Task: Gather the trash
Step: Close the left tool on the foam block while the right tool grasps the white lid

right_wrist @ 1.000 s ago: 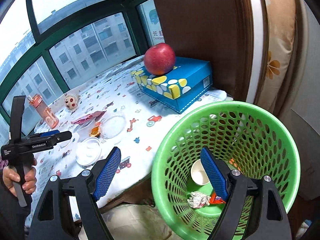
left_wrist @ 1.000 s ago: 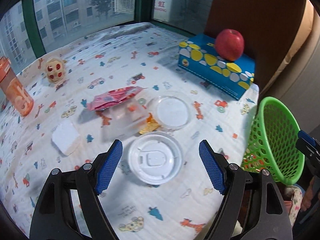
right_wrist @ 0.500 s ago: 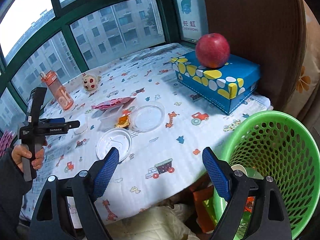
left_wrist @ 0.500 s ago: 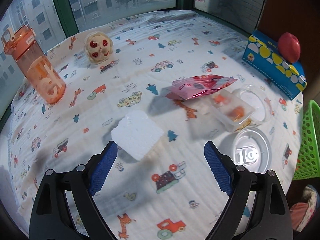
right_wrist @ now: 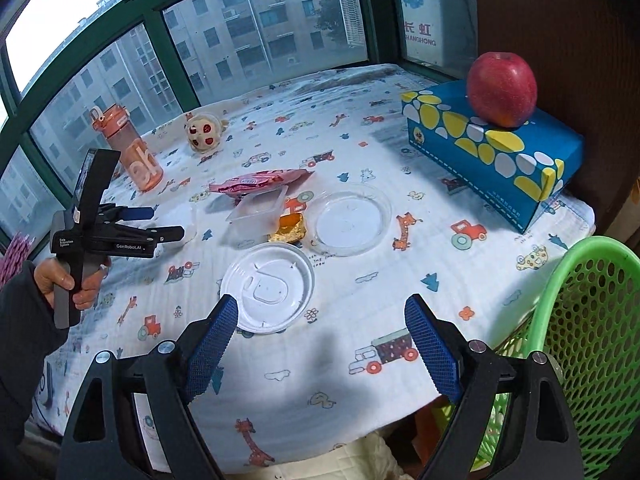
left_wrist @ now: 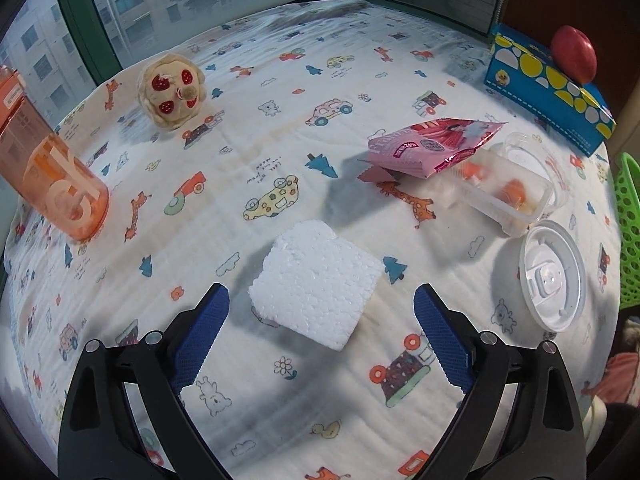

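Left gripper (left_wrist: 320, 320), jaws just widening and empty, is straddling foam block (left_wrist: 316, 284) at twelve o'clock for pickup; right gripper (right_wrist: 320, 340), spread empty, is facing white lid (right_wrist: 267, 280) at eleven o'clock.

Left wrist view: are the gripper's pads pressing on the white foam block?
No. The foam block lies on the tablecloth ahead of the open left gripper, untouched by either pad.
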{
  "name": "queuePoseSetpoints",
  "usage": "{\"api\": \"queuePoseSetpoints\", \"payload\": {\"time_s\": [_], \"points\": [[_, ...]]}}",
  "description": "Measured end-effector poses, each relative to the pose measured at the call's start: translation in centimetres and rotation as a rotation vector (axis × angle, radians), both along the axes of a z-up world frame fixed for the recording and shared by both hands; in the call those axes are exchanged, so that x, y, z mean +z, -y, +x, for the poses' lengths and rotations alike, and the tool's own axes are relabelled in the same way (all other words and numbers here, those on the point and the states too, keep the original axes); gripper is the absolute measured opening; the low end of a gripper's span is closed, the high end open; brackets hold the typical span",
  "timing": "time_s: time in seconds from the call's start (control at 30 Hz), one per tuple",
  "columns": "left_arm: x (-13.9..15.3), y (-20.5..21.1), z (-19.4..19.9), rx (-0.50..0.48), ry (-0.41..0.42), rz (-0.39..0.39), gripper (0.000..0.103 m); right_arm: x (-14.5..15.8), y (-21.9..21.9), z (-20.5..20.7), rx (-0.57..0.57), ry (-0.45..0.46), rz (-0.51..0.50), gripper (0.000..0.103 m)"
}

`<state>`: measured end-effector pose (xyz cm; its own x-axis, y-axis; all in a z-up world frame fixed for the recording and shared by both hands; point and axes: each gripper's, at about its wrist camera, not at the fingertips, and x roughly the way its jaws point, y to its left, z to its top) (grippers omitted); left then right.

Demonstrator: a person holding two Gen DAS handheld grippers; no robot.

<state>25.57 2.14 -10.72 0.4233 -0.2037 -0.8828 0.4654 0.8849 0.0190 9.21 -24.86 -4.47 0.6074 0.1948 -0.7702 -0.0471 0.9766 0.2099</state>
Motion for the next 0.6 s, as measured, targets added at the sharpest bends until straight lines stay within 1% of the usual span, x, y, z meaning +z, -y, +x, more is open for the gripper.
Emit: {"api": "queuePoseSetpoints", "payload": {"time_s": [0.2, 0.43, 0.6], "points": [[-0.8, -0.6, 0.7, -0.061, -0.009, -0.016, 0.093, -1.3, -1.4, 1.3, 0.028, -0.032, 0.004, 0.082], [-1.7, -0.6, 1.2, -0.101, -0.019, -0.011, 0.093, -2.4, -2.8, 2.5, 0.065, -0.055, 0.001, 0.082], [-2.0, -0.6, 1.2, -0.119, -0.013, -0.033, 0.093, -3.5, -4.0, 3.2, 0.092, -0.077, -0.005, 0.086]]}}
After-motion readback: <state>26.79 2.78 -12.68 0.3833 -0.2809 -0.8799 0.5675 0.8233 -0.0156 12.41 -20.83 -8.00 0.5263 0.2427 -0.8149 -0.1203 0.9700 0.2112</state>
